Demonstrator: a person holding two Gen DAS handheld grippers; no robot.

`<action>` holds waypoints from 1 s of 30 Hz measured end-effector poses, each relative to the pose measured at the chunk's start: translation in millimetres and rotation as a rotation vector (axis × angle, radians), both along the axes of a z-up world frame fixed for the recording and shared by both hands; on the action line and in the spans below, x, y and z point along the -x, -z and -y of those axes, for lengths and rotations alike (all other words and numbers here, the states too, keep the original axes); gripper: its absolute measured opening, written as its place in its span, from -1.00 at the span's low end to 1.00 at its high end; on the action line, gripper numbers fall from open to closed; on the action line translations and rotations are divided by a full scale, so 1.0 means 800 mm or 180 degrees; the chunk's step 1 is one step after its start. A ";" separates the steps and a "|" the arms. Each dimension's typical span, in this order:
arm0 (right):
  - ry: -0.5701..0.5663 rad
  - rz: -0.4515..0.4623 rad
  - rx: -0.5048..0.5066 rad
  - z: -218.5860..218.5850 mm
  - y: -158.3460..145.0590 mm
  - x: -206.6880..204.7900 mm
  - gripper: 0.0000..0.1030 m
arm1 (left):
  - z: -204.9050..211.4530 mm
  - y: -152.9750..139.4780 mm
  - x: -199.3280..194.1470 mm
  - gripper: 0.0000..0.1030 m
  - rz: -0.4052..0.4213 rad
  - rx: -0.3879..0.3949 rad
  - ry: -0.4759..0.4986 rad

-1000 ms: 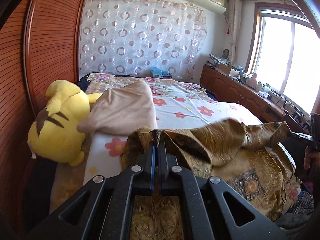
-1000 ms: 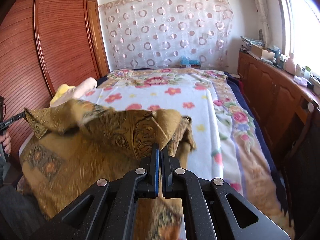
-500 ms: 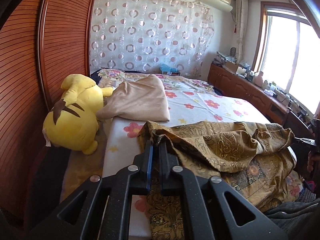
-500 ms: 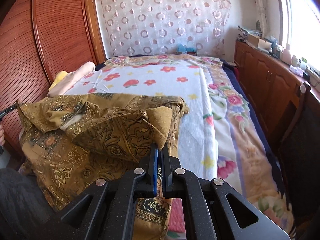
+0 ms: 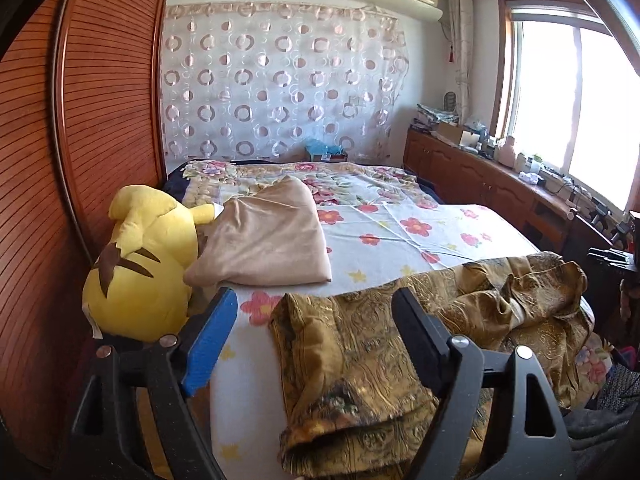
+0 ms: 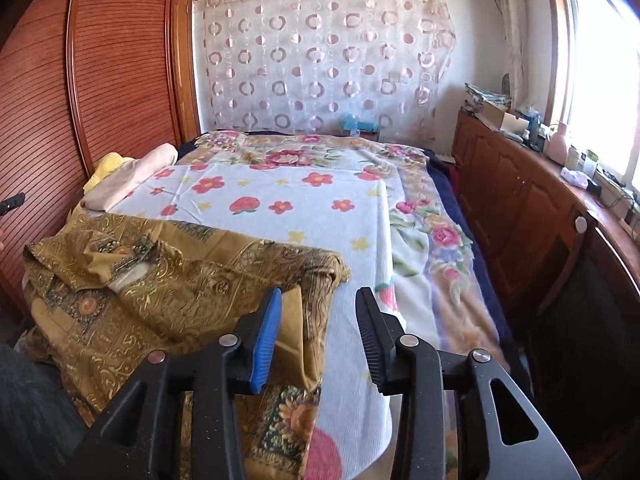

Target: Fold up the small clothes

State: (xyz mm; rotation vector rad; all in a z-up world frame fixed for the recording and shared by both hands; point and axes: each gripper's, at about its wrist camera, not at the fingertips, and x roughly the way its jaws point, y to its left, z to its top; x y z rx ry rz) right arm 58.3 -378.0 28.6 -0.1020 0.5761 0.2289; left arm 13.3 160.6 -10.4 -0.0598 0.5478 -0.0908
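Bed point(image 5: 400, 236) with floral sheet: gold patterned garment point(image 5: 360, 360) lies crumpled along its near edge, part hanging over. Left wrist view alone shows the whole yellow plush point(image 5: 140, 272) and folded beige cloth point(image 5: 272, 240) at the bed's left edge; the right view shows only slivers of them. Left gripper point(image 5: 312, 308) jaws opening, wide apart above the garment. Right gripper point(image 6: 318, 312) jaws opening, clear of the fabric. Garment's lower part cut off.

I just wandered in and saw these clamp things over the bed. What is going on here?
A person is folding a gold patterned garment on the bed with two handheld grippers. The left gripper and right gripper are both opening, nothing pinched, and the garment lies folded over at the near edge. A beige cloth and a yellow plush toy lie nearby.
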 end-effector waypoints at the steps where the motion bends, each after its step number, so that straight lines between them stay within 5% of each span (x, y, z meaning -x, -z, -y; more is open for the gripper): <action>1: -0.0014 0.0002 0.0001 -0.004 0.001 -0.004 -0.17 | 0.001 0.002 -0.012 0.56 -0.0039 -0.0018 0.0003; 15: -0.0023 -0.0272 -0.0041 -0.004 0.029 -0.108 -0.07 | -0.006 0.050 -0.115 0.56 -0.0608 -0.0281 -0.0002; 24: 0.0028 -0.0648 0.0069 -0.008 0.047 -0.147 -0.07 | -0.013 0.106 -0.144 0.56 -0.1159 -0.0337 0.0012; 30: 0.0020 -0.0783 0.0015 -0.006 0.052 -0.161 0.02 | -0.012 0.118 -0.143 0.56 -0.1246 -0.0263 0.0066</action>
